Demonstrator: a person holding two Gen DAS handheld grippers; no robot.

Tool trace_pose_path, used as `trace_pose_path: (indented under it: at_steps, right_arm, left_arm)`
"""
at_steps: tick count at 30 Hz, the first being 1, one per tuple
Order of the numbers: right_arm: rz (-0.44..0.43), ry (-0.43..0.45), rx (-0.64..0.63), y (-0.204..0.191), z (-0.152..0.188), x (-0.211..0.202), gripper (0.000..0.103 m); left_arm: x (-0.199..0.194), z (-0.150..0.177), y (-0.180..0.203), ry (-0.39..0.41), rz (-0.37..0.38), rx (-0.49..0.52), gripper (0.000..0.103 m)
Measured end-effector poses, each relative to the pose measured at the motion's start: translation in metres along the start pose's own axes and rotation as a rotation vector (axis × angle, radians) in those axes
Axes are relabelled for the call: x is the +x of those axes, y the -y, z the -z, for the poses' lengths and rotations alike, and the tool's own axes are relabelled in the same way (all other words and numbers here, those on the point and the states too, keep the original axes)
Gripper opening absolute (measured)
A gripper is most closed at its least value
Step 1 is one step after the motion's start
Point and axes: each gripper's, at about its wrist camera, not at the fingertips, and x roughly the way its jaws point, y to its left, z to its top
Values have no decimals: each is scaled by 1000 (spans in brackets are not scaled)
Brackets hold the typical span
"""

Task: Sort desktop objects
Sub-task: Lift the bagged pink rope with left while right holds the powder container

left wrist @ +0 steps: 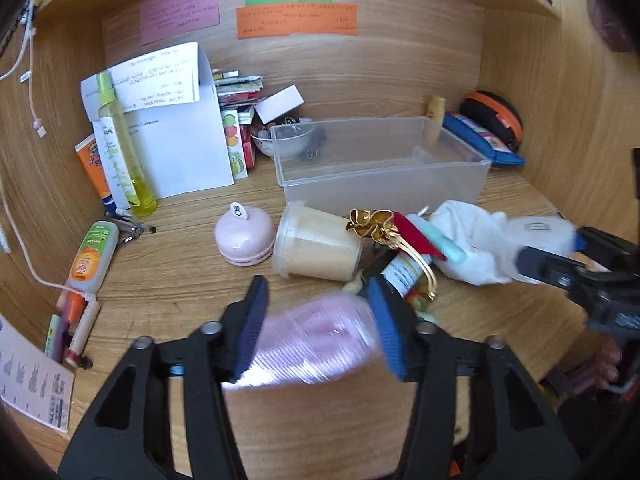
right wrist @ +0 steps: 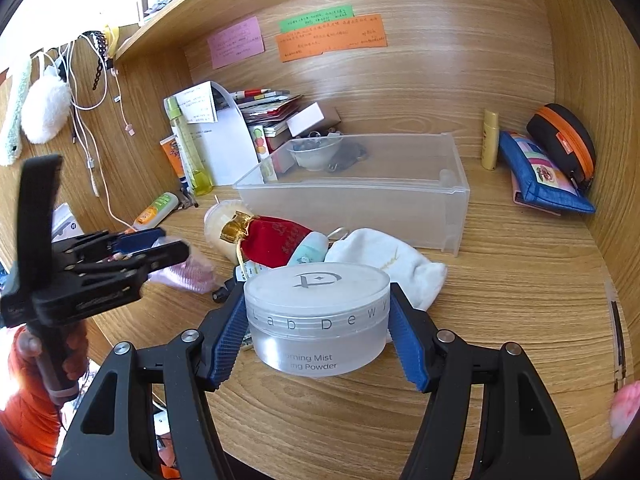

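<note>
- Pink and blurred, the ribbed plastic piece sits pinched between your left gripper's blue pads, held above the wooden desk.
- Your right gripper is clamped on the round translucent powder jar, a pad pressed to each side, lid facing up.
- Straight ahead of both grippers stands the clear plastic bin, open-topped, near the back wall.
- Between you and the bin lies the pile: a cream-filled cup on its side, a red pouch with gold trim touching it, and a white cloth bag just beside.
- Left of the cup rests a pink round case, apart from the pile.
- Far right, a blue pencil pouch leans by the side wall.
</note>
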Motion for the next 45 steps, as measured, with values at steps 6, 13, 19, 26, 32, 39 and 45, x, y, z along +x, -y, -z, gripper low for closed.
trace_pose_path:
  at_steps: [6,13,19,26,32,39,45]
  right_arm:
    - [-15,-14,6,1,3,5,63]
    - [-28,-23,4,-2,6,8,63]
    - [-24,-31,-12,-7,7,8,63]
    - [-13,-34,-17,-6,6,9,63]
    - [-18,-49,-32,-9,9,13,63]
    - [6,-93,-104,-21,26,16,63]
    - [35,-127,-170,-30,34,26,62]
  left_arm:
    - [-19,15,-15,-11,-55,23,84]
    - [20,48,-20,-190,26,-33,92]
    - [41,53,-20,-212,97,-114,103]
    - [49,51,-6,-241,152,-110,103]
    - [51,50,23,-245,137,9,103]
    - [58,46,27,-224,133,18,103]
    - [50,58,30,-173,99,89,97]
